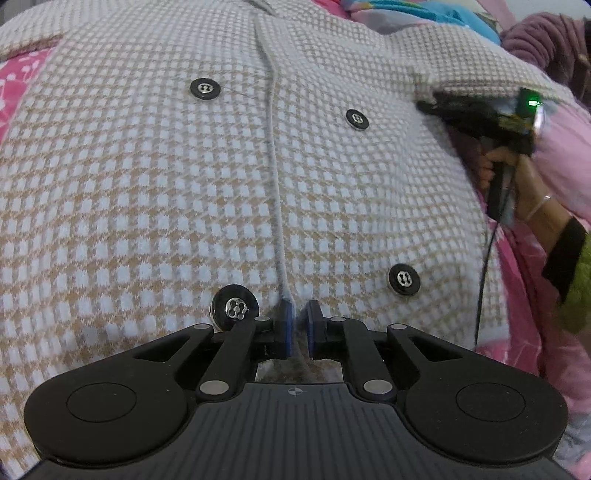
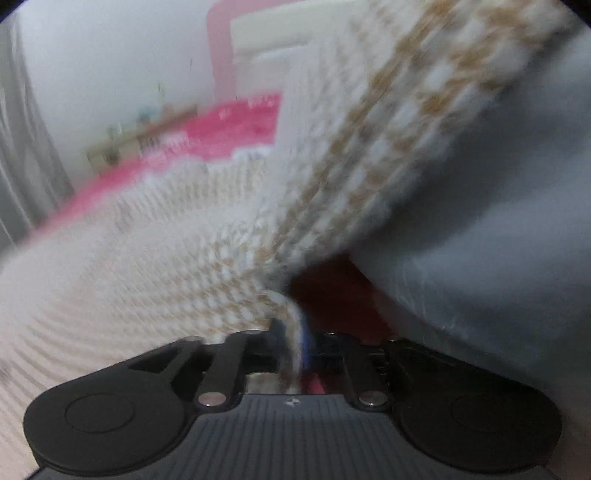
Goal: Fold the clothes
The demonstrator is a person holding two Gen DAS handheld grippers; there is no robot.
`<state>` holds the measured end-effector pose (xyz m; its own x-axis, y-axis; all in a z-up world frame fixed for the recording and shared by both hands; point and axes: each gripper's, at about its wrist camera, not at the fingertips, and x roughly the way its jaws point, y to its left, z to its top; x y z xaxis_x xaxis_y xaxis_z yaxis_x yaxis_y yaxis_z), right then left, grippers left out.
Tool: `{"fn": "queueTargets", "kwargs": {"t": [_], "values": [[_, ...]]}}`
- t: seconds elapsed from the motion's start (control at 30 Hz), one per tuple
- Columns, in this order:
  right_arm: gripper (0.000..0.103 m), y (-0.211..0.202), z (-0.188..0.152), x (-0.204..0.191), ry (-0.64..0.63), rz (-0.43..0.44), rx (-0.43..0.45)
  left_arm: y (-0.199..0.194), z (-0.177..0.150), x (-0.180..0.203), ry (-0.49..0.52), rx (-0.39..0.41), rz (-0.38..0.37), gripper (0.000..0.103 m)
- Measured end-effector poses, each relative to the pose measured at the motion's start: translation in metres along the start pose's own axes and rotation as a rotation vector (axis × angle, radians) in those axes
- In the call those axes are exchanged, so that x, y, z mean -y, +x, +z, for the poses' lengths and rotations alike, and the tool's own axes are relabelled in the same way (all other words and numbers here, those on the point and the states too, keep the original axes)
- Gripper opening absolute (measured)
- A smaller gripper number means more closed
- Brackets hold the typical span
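Note:
A white and tan houndstooth jacket [image 1: 184, 177] with black buttons [image 1: 205, 89] lies spread flat, front up, filling the left wrist view. My left gripper [image 1: 298, 317] sits at the bottom hem on the front placket, jaws nearly shut on the hem edge. My right gripper [image 2: 293, 332] is shut on the jacket's edge [image 2: 291, 314] and lifts a flap of it [image 2: 388, 155]; that view is blurred by motion. The right gripper also shows in the left wrist view [image 1: 480, 118], at the jacket's right side.
A pink patterned bedsheet [image 1: 14, 88] lies under the jacket. Colourful clothes [image 1: 413, 14] and a purple knit [image 1: 543, 40] sit at the far right. In the right wrist view a grey-white fabric surface [image 2: 498, 229] is on the right and a wooden shelf [image 2: 140, 136] at the back.

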<state>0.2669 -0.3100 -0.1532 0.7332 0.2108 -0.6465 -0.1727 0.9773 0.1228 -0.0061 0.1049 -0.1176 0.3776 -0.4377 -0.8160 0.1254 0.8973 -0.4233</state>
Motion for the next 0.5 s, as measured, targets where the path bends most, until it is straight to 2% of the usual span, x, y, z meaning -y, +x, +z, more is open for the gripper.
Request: {"fn": "queueTargets", "kwargs": {"t": [0.03,0.1,0.17,0.23,0.27,0.33,0.43,0.47,0.5], "values": [[0.032,0.004,-0.003,0.000,-0.025,-0.010,0.002,0.000,0.001,0.000,0.004,-0.003,-0.001,0.010],[0.033,0.001,-0.004,0.001,-0.018,0.008,0.005,0.000,0.001,0.000,0.012,-0.003,0.000,0.010],[0.039,-0.020,-0.005,-0.007,-0.039,-0.030,0.010,-0.002,0.001,0.001,0.020,-0.002,0.000,0.010],[0.040,-0.050,-0.011,-0.020,-0.106,-0.096,0.045,-0.003,0.001,0.001,0.027,0.000,0.001,0.010],[0.039,-0.068,-0.016,-0.026,-0.135,-0.101,0.065,-0.003,0.001,0.001,0.031,0.001,0.001,0.010],[0.032,-0.110,-0.029,-0.036,-0.175,-0.008,0.101,-0.004,0.001,0.002,0.039,0.003,0.002,0.010],[0.025,-0.138,-0.054,-0.054,-0.252,0.167,0.074,-0.004,0.001,0.002,0.044,0.006,0.002,0.010],[0.023,-0.136,-0.066,-0.056,-0.288,0.170,0.020,-0.003,0.001,0.002,0.044,0.008,0.002,0.011],[0.022,-0.126,-0.080,-0.056,-0.347,0.125,-0.051,-0.003,0.001,0.003,0.044,0.009,0.002,0.011]]}}
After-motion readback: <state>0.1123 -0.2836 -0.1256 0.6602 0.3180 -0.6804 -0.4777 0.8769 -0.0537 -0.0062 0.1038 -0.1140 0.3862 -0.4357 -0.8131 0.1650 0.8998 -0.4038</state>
